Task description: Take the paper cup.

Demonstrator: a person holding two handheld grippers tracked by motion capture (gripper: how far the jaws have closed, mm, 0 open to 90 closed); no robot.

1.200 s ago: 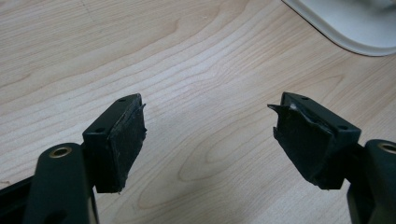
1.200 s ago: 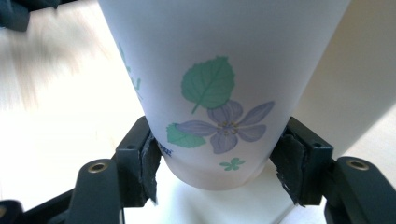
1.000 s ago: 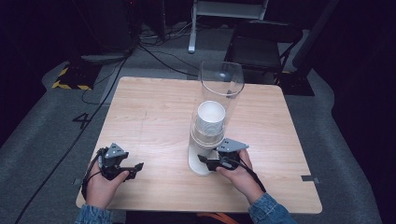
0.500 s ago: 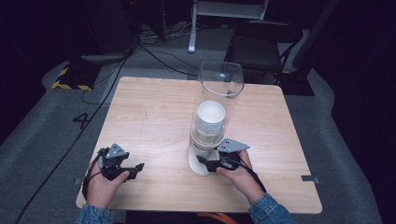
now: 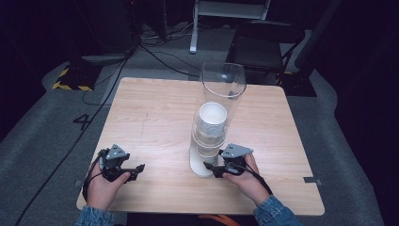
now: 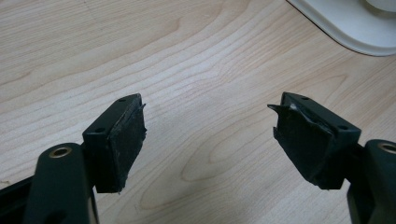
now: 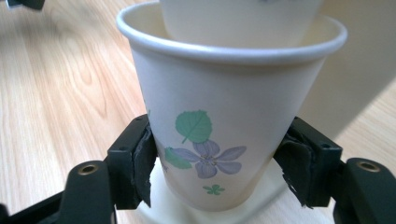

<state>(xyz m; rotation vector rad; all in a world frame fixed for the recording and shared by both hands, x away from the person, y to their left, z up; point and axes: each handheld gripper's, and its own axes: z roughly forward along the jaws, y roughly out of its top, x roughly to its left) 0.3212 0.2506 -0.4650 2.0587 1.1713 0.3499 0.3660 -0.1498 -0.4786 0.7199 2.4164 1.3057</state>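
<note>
Flowered paper cup [image 7: 219,135] framed by the right gripper [image 7: 217,165]
Its jaws have just been closing and are pressed against the cup's lower sides; the left gripper [image 6: 208,135] is held apart over bare table [image 6: 187,56]

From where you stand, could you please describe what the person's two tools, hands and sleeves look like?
Each hand carries a black two-jaw tool. The left tool and right tool each bear a grey three-cornered plate on top, and thin black cables loop round the hands. Close up, the jaws end in blocky black pads with worn, ragged facing and small screw holes. Blue denim sleeves cover both wrists.
</note>
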